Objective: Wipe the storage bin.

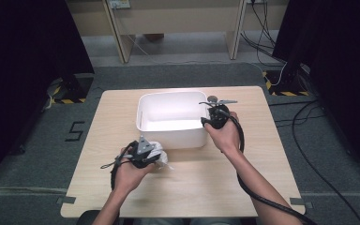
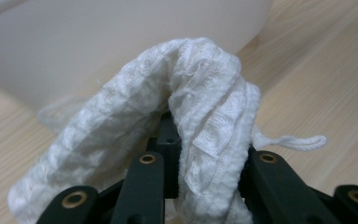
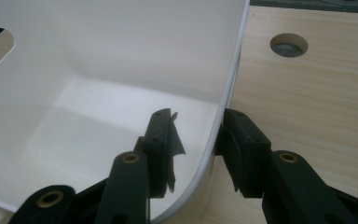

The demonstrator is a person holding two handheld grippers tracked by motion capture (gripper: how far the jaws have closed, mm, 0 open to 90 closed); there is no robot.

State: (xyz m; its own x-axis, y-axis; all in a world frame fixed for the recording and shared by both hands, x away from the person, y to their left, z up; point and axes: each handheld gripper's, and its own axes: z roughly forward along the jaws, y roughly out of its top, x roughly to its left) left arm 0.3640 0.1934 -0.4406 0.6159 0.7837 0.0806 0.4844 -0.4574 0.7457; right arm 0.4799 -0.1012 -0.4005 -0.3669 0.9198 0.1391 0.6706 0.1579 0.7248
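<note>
left gripper [image 1: 153, 157], nearest the person at the front left of the table [image 1: 98, 187]: jaws clenched on a white cloth [image 2: 200, 107], which drapes in a fold over the fingertips and hangs to both sides; a loose thread loop trails to one side. the cloth lies just beside the near wall of the white tub [image 1: 171, 138], apart from it; the tub's open top is ahead of and above the bundle, so the coming move appears to turn on lifting the cloth over that near rim. the left hand is the nearer to this rim. farther off, right gripper [image 1: 214, 118]: jaws half open and astride the tub's right wall [image 3: 214, 140], one finger inside and one outside; the outer pad sits at the wall, the inner one a little off it. likely it steadies the tub. beyond, a round hole [image 3: 288, 45] in the tabletop.
</note>
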